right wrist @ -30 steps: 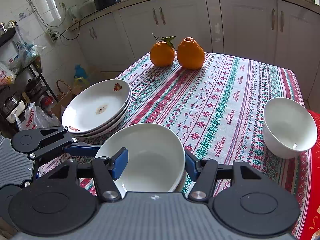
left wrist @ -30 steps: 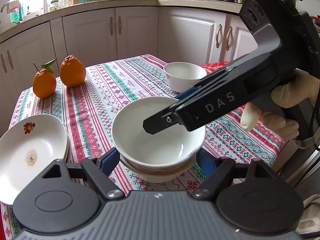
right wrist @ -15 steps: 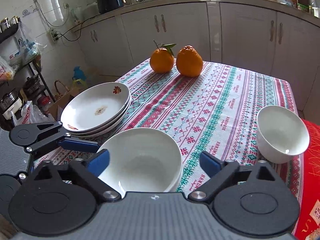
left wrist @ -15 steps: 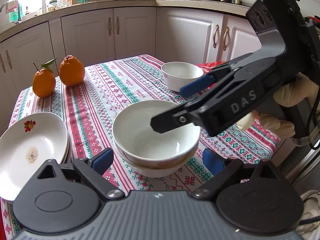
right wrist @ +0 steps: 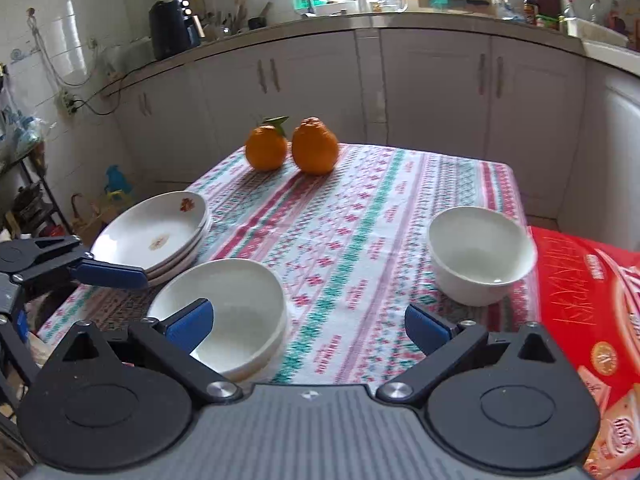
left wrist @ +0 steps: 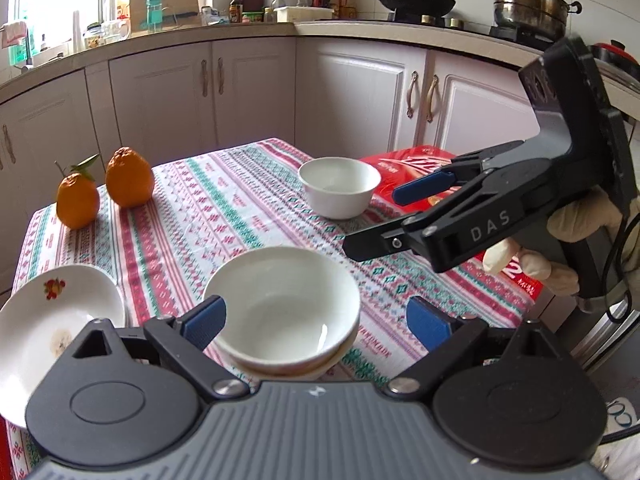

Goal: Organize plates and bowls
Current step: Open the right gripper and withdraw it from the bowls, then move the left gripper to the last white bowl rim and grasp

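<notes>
A stack of white bowls (left wrist: 282, 316) (right wrist: 230, 312) sits near the table's front edge. A single white bowl (left wrist: 339, 187) (right wrist: 480, 254) stands farther off by a red package. A stack of white plates with a flower mark (left wrist: 52, 320) (right wrist: 154, 232) lies at the left. My left gripper (left wrist: 316, 324) is open and empty, raised just above and behind the bowl stack. My right gripper (right wrist: 308, 326) is open and empty, raised beside the bowl stack; it also shows in the left wrist view (left wrist: 400, 216).
Two oranges (left wrist: 106, 188) (right wrist: 292, 150) sit at the far side of the patterned tablecloth (right wrist: 360, 220). A red package (right wrist: 592, 312) lies at the table's right edge. White kitchen cabinets (left wrist: 248, 92) and cluttered counters surround the table.
Both grippers opened wide, let go of the bowl stack and drew back and upward. The right gripper swung right, off the stack. The bowls stayed on the table.
</notes>
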